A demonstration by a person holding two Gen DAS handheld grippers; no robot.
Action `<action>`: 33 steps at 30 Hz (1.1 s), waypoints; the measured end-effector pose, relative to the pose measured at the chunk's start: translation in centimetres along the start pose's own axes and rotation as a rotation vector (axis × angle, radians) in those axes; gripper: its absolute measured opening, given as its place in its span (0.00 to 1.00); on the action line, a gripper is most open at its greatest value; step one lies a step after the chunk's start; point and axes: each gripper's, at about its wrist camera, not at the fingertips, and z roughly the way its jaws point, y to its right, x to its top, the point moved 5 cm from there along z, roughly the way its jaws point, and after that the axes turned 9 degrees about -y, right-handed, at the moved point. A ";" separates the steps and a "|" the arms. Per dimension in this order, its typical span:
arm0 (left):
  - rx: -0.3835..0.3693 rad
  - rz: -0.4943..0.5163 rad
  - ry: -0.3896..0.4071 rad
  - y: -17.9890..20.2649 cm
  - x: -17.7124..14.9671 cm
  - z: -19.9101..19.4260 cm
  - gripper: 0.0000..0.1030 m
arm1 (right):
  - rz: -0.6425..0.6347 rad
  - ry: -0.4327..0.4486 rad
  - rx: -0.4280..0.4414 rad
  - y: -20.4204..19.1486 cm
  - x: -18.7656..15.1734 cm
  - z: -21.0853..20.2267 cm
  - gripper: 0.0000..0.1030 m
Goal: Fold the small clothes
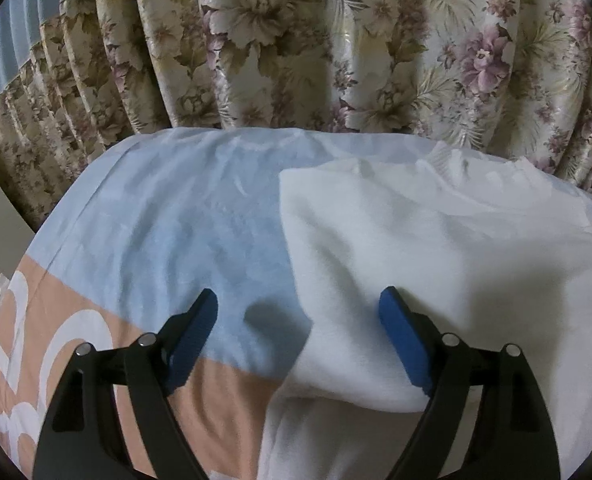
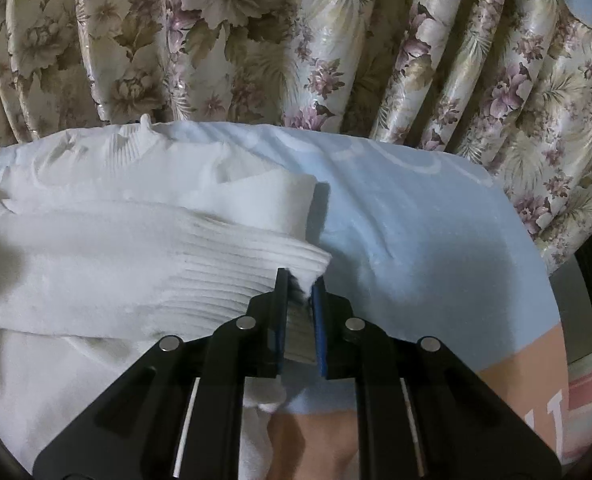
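A white knit sweater [image 1: 436,232] lies on a light blue bed cover [image 1: 184,216], with its ribbed collar [image 2: 136,140] at the far edge. In the left wrist view my left gripper [image 1: 299,296] stands open just above the sweater's left edge. One finger is over the blue cover, the other over the white knit, and nothing is pinched. In the right wrist view my right gripper [image 2: 301,280] is shut on the ribbed cuff [image 2: 248,268] of a sleeve that lies folded across the sweater's body [image 2: 76,360]. A tuft of white knit shows between the pads.
A floral curtain [image 1: 296,40] hangs close behind the far edge of the bed. The cover turns to a peach band with white shapes [image 1: 76,340] toward me. To the right the bed's edge [image 2: 552,288] drops off into a dark gap.
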 end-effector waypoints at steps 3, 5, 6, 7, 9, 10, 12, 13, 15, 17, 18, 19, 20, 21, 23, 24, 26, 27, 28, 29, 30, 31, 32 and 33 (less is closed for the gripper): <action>0.002 0.004 0.004 -0.3 -0.1 -0.1 0.83 | -0.005 0.002 -0.020 0.0 -0.2 -0.1 0.24; -0.002 0.002 0.008 -0.7 -0.2 -0.4 0.83 | 0.007 0.001 -0.032 0.4 -0.3 -0.1 0.32; -0.010 0.000 0.009 -0.8 -0.3 -0.6 0.83 | 0.023 0.001 -0.029 0.7 -0.3 -0.3 0.38; -0.020 -0.002 0.014 -1.0 -0.4 -0.9 0.83 | 0.037 0.004 -0.022 1.0 -0.4 -0.6 0.39; -0.039 -0.002 0.031 -1.3 -0.5 -1.8 0.83 | 0.047 0.016 -0.006 1.4 -0.6 -1.3 0.48; -0.050 0.003 0.043 -1.3 -0.7 -2.4 0.83 | 0.047 0.026 -0.003 1.5 -0.7 -1.8 0.52; -0.057 0.014 0.069 -1.5 -1.1 -3.4 0.83 | 0.046 0.046 0.011 1.7 -1.2 -2.8 0.66; -0.057 0.017 0.078 -1.6 -1.4 -3.8 0.83 | 0.045 0.047 0.018 1.8 -1.3 -3.2 0.67; -0.064 0.014 0.079 -1.7 -2.2 -4.6 0.83 | 0.052 0.058 0.022 2.1 -1.9 -4.2 0.68; -0.072 0.008 0.082 -1.9 -2.8 -5.4 0.83 | 0.066 0.069 0.034 2.3 -2.5 -5.2 0.75; -0.076 0.009 0.092 -2.0 -3.3 -6.3 0.83 | 0.076 0.079 0.043 2.4 -3.0 -6.0 0.77; -0.081 0.011 0.099 -2.0 -3.8 -7.1 0.83 | 0.084 0.084 0.056 2.4 -3.6 -6.6 0.78; -0.084 0.013 0.105 -2.0 -4.2 -7.8 0.83 | 0.087 0.084 0.075 2.2 -4.3 -7.3 0.78; -0.090 0.021 0.119 -2.1 -5.0 -9.1 0.83 | 0.088 0.085 0.083 2.2 -4.9 -7.9 0.79; -0.098 0.041 0.134 -2.3 -6.4 -11.0 0.83 | 0.082 0.096 0.091 1.9 -6.6 -9.6 0.81; -0.099 0.051 0.140 -2.4 -7.2 -11.9 0.83 | 0.081 0.100 0.100 1.9 -7.5 -10.4 0.81; -0.104 0.070 0.147 -2.7 -8.6 -13.2 0.83 | 0.080 0.111 0.107 1.9 -9.0 -11.6 0.82; -0.105 0.085 0.142 -2.9 -9.9 -14.1 0.83 | 0.071 0.117 0.112 1.7 -10.0 -12.5 0.82; -0.107 0.088 0.140 -3.1 -10.8 -14.6 0.83 | 0.068 0.122 0.112 1.7 -10.9 -13.2 0.82; -0.106 0.087 0.139 -3.3 -11.5 -15.0 0.83 | 0.067 0.128 0.118 1.6 -12.0 -14.1 0.82; -0.105 0.080 0.137 -3.7 -12.9 -15.8 0.83 | 0.067 0.130 0.121 1.7 -12.9 -14.6 0.82; -0.109 0.074 0.135 -3.8 -13.8 -16.2 0.83 | 0.069 0.135 0.118 1.7 -14.0 -15.4 0.82; -0.110 0.066 0.132 -4.1 -14.7 -16.7 0.83 | 0.070 0.139 0.117 1.6 -15.2 -16.1 0.82; -0.101 0.054 0.135 -4.5 -16.2 -17.4 0.83 | 0.070 0.139 0.121 1.5 -16.1 -16.5 0.82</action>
